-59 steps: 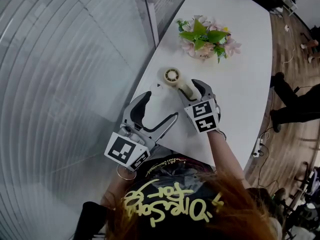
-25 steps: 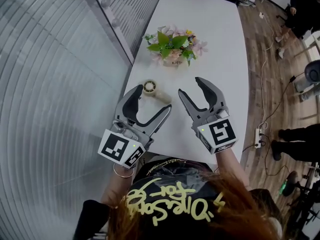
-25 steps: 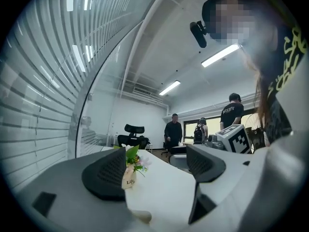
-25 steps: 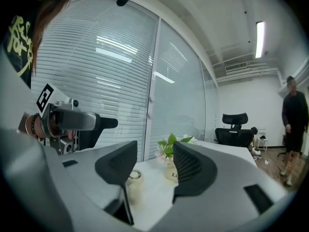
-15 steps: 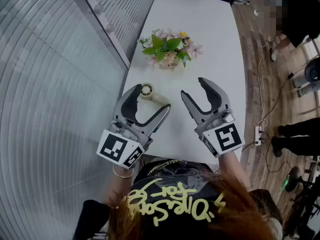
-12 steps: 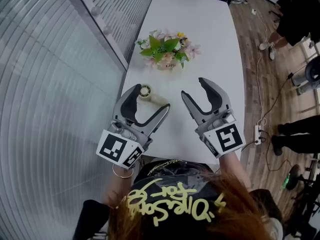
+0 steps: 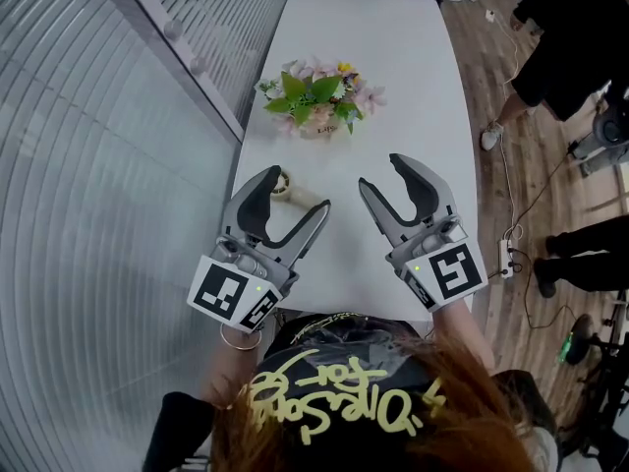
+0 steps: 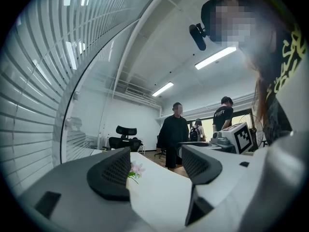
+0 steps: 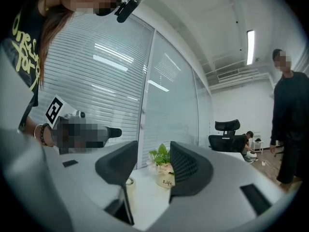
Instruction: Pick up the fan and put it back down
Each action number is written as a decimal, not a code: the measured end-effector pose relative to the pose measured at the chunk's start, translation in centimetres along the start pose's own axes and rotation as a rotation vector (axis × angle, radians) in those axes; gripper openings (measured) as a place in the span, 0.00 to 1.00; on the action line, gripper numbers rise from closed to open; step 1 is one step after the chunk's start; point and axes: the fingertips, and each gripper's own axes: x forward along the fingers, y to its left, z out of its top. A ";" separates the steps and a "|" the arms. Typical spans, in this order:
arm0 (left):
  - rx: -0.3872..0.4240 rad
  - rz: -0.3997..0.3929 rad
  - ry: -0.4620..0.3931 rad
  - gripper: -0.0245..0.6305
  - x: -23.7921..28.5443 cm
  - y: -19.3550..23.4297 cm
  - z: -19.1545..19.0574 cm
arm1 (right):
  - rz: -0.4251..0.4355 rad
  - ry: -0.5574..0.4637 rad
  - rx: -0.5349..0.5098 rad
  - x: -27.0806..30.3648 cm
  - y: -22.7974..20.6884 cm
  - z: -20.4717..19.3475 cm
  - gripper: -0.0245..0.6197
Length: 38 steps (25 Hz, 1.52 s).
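- White table (image 7: 413, 87) carried a small cream fan (image 7: 287, 187), shown only in the head and right gripper views.
- Left gripper (image 7: 297, 191) jaws stood apart, just narrowing, empty; right gripper (image 7: 382, 172) jaws stood apart, empty.

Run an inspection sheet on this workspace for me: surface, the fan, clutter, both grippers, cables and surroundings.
Surface: white table.
Job's things: fan lies on the table by the left gripper's fingertips, not held.
Clutter: flower pot beyond the fan.
Grippers: left gripper open, jaws have just been closing a little, nothing between them; right gripper open, empty.
Cables: corded power strip on the floor right of the table.
Surroundings: glass wall with blinds on the left; wooden floor; person in black standing nearby.
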 end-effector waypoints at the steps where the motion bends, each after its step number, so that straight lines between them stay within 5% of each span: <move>1: 0.001 -0.002 0.000 0.52 0.0 0.0 0.0 | 0.003 -0.004 0.003 0.0 0.0 0.0 0.37; 16: 0.010 -0.019 -0.010 0.03 0.0 -0.3 -0.4 | -0.018 -0.012 -0.016 0.1 0.1 -0.6 0.07; 38: 0.001 -0.032 0.006 0.03 0.1 -0.6 -0.9 | -0.021 0.012 -0.064 0.0 0.4 -1.0 0.04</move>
